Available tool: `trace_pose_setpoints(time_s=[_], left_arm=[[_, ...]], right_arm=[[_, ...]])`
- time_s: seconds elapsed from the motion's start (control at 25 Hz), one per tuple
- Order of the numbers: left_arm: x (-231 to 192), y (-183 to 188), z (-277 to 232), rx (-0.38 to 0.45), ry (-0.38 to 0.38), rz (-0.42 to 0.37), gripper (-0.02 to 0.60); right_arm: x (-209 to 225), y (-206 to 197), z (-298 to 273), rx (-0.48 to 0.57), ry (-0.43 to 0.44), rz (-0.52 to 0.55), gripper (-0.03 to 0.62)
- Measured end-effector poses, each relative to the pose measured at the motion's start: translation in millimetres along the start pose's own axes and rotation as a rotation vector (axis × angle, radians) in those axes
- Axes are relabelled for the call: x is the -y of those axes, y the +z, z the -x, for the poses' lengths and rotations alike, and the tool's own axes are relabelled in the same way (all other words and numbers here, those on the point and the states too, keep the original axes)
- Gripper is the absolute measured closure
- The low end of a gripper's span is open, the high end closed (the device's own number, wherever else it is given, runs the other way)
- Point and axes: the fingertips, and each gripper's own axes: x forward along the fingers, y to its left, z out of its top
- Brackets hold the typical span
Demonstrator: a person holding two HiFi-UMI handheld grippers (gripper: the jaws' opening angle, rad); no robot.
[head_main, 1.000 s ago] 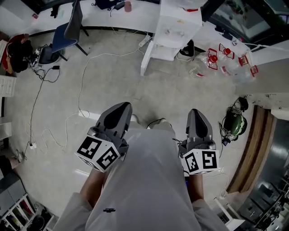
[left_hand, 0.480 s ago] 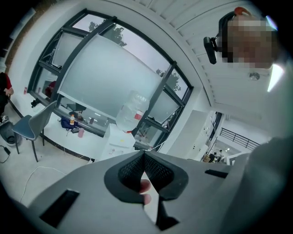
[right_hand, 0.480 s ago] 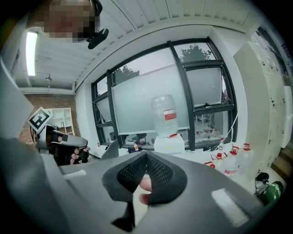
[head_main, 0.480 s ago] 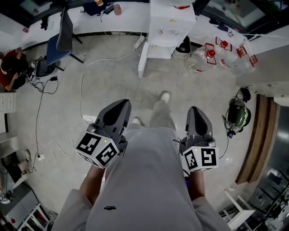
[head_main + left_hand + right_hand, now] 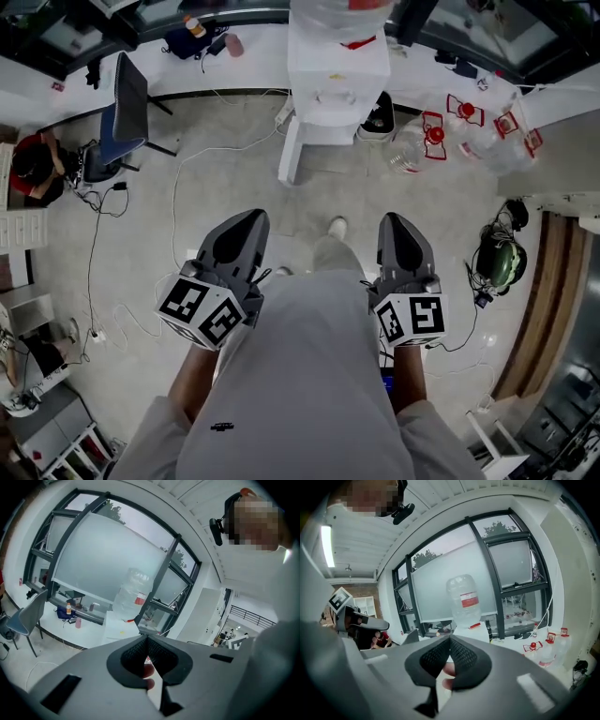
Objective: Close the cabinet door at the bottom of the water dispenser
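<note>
**Dispenser Door Stands Open as Two Shut Grippers Are Held Toward It**

Head view: The water dispenser (image 5: 337, 70) is seen ahead, in front of the long white desk (image 5: 234, 52). Its bottom cabinet door (image 5: 288, 155) is swung out over the floor and has not yet been closed. The left gripper (image 5: 246, 223) and right gripper (image 5: 397, 225) are held out in front of the body, well apart from the door, likely so that either can be brought in to push it. Spare jugs (image 5: 464, 127) with red caps are grouped on the floor just right of the dispenser. They look clear and empty.

Left gripper view: The jaws are pressed together with nothing between them, which suits pushing a panel rather than grasping one. A large jug (image 5: 132, 595) is seated neck-down on top of the dispenser. How much water is in it cannot be told.

Right gripper view: The jaws are likewise closed and empty, and are aimed at the dispenser. The red-capped spare jugs are seen low at the right, near the window.
</note>
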Motion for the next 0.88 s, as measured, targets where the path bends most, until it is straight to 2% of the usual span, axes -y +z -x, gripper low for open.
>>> trace_pose_setpoints(time_s=[0.24, 0.44, 0.64, 0.88], left_arm=[[18.1, 15.7, -57.3, 0.008, 0.027, -0.018, 0.575], [28.1, 21.0, -84.6, 0.002, 0.054, -0.016, 0.574], [27.2, 29.7, -103.0, -0.014, 0.056, -0.022, 0.574], [15.5, 29.6, -115.5, -0.026, 0.057, 0.001, 0.574]], right_arm=[[58.2, 17.9, -33.0, 0.007, 0.034, 0.0, 0.585], [94.7, 24.7, -51.5, 0.013, 0.044, -0.001, 0.585], [104.6, 25.9, -64.9, 0.002, 0.053, -0.017, 0.585], [96.1, 24.2, -77.0, -0.02, 0.059, -0.03, 0.585]])
